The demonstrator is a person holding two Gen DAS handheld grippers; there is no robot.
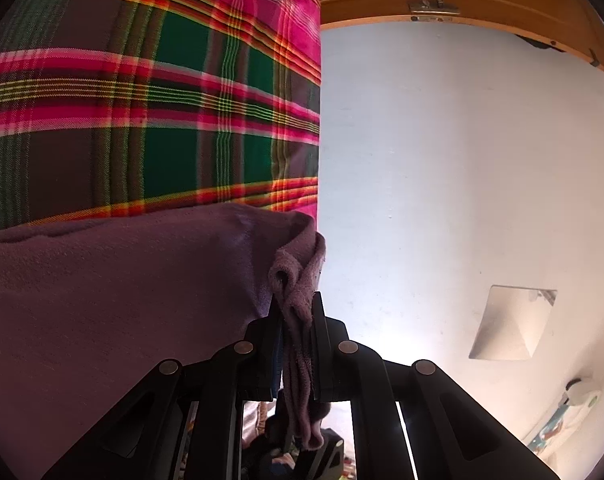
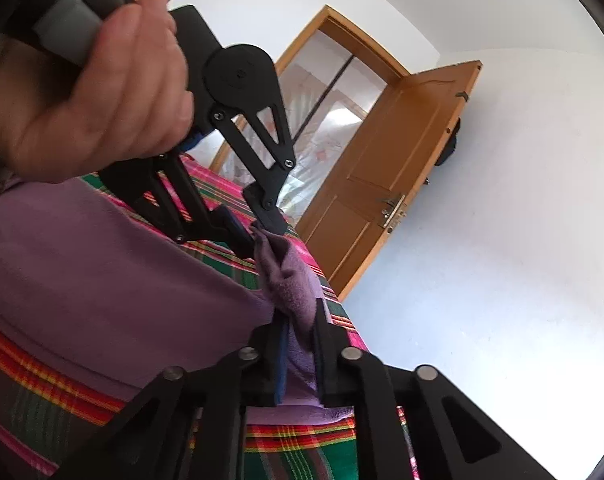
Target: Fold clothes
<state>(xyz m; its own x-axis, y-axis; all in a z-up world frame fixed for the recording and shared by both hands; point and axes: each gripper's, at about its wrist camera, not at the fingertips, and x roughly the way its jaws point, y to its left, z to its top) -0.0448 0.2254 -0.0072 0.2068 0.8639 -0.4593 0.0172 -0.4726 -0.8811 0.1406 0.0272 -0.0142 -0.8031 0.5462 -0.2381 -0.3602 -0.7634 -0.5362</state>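
We hold two grippers — the left gripper (image 1: 296,312) and right gripper (image 2: 300,320) each clamp one purple garment (image 2: 102,280). One plaid blanket (image 1: 162,100) fills the upper left; one hand (image 2: 102,92) shows.

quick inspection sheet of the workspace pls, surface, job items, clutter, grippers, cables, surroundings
surface: plaid cover, pink, green and red checks.
job's things: purple garment lying on the cover, one edge bunched and lifted.
clutter: nothing seen on the cover.
grippers: left gripper and right gripper both shut on the bunched edge, close together; a hand holds the left one.
cables: nothing seen.
surroundings: white wall, open wooden door.
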